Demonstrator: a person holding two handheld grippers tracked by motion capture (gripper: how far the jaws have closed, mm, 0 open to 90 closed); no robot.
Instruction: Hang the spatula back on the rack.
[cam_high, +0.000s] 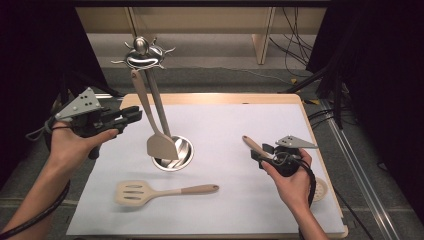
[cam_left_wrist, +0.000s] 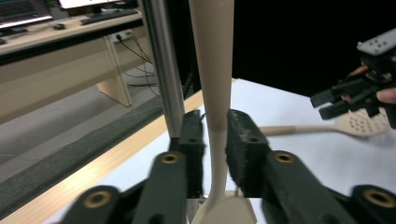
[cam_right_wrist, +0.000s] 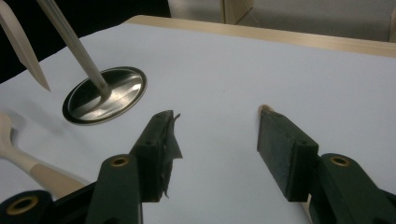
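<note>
Wood table (cam_high: 320, 150) w/ white sheet (cam_high: 225, 125); on it: steel rack base (cam_high: 181, 155), slotted spatula (cam_high: 160, 191).

The hanging spatula (cam_left_wrist: 212, 70) is running off the top and bottom edges of the left gripper view, the right gripper (cam_high: 280, 157) is covering most of a spoon (cam_high: 252, 145) in the high view, and a hand is hiding part of the perforated disc (cam_high: 319, 189) at the table's edge.

No readable text, label, brand, number or sign appears on any surface in these three views.
</note>
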